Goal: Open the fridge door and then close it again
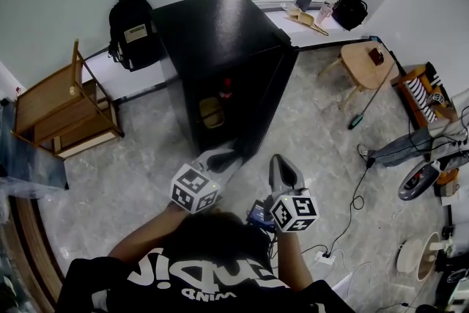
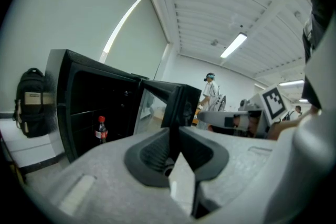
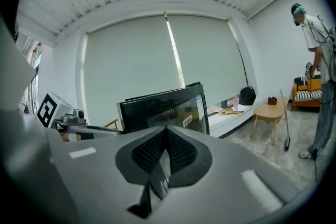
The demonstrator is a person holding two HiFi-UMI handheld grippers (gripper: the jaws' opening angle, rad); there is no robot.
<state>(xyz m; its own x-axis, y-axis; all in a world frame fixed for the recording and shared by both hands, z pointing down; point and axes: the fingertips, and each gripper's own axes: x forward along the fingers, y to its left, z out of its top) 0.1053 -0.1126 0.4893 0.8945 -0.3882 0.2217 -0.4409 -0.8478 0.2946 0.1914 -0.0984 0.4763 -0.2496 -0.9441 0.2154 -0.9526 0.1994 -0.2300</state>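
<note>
Held near level, the left claw (image 1: 236, 152) clamps the fridge door (image 1: 275, 91) edge; right claw (image 1: 280, 160) clenched empty.

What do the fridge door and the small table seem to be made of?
Fridge door: probably glass in a black frame, glossy; it carries reflections and one can see through it. Small table: likely wood, pale brown and matt; grain is too small to tell.

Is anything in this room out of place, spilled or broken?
Nothing looks spilled or broken. The door of the black fridge stands open, with the left gripper closed on its edge, which fits the task. A red-capped bottle stands upright inside. Loose cables trail across the floor.
</note>
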